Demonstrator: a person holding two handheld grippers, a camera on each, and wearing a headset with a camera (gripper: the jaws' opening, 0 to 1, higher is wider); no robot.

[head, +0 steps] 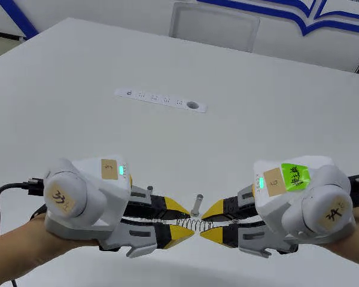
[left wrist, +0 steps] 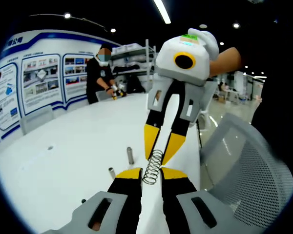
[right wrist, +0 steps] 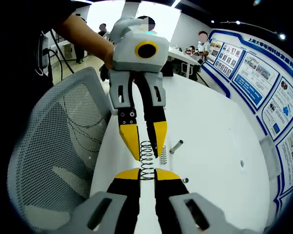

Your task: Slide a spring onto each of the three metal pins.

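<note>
A thin wire spring (head: 194, 225) stretches level between my two grippers, just above the white table (head: 78, 89). My left gripper (head: 191, 222) is shut on its left end and my right gripper (head: 204, 222) on its right end. In the left gripper view the spring (left wrist: 153, 166) runs from my own jaws up to the right gripper (left wrist: 157, 157). One metal pin (head: 197, 205) stands upright just behind the spring. A shorter pin (left wrist: 112, 172) stands nearer the left gripper, beside the tall pin (left wrist: 130, 155). The right gripper view shows a second small spring (right wrist: 163, 154) beside the held spring (right wrist: 146, 161).
A white power strip (head: 160, 100) lies across the table's middle, with a chair (head: 214, 25) at the far edge. A mesh chair (left wrist: 249, 165) is close behind on the near side. A black cable (head: 0, 203) trails from the left gripper. People stand in the background.
</note>
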